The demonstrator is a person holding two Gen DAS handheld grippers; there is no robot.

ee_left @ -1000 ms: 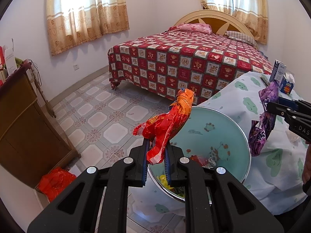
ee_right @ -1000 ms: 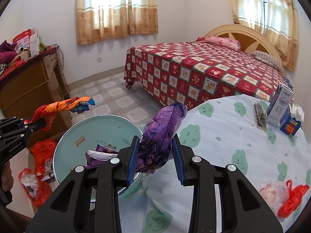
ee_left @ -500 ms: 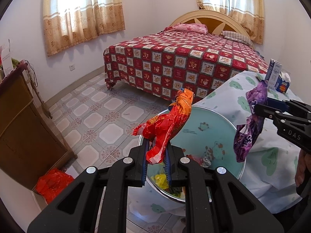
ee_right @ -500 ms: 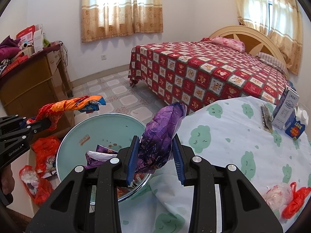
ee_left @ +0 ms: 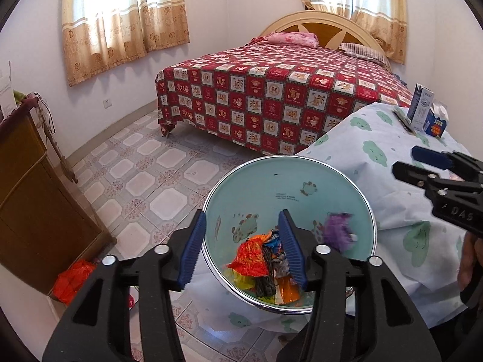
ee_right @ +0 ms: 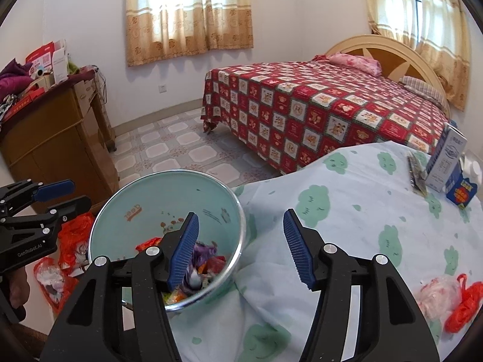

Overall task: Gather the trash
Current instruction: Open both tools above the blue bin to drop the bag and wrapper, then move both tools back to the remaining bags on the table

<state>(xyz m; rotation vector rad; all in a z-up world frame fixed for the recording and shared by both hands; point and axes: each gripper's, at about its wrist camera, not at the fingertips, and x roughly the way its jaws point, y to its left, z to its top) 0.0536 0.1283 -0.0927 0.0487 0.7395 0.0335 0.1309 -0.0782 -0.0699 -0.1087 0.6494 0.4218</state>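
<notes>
Bedroom setting: a table under a pale blue cloud-print cloth (ee_right: 347, 217) stands before a bed with a red checked cover (ee_left: 286, 96), and a light-green bin (ee_left: 289, 187) sits against the table edge. Step in hand: release over the bin. The left gripper (ee_left: 246, 247) hangs above the bin mouth with its jaws opening and nothing between them; the red-orange wrapper (ee_left: 250, 259) lies on the trash pile at the bin bottom. The right gripper (ee_right: 241, 247) is also opening with empty jaws, its left finger over the bin rim and its right over the cloth; the purple wrapper (ee_left: 336, 229) appears blurred inside the bin, probably still falling. Remaining trash appears to be the clear bag with red handles (ee_right: 446, 298) at the near right of the table, and possibly the cartons (ee_right: 446, 160) at the far edge. Next move: swing the right gripper to the bag with jaws wide, then close on the gathered plastic.
</notes>
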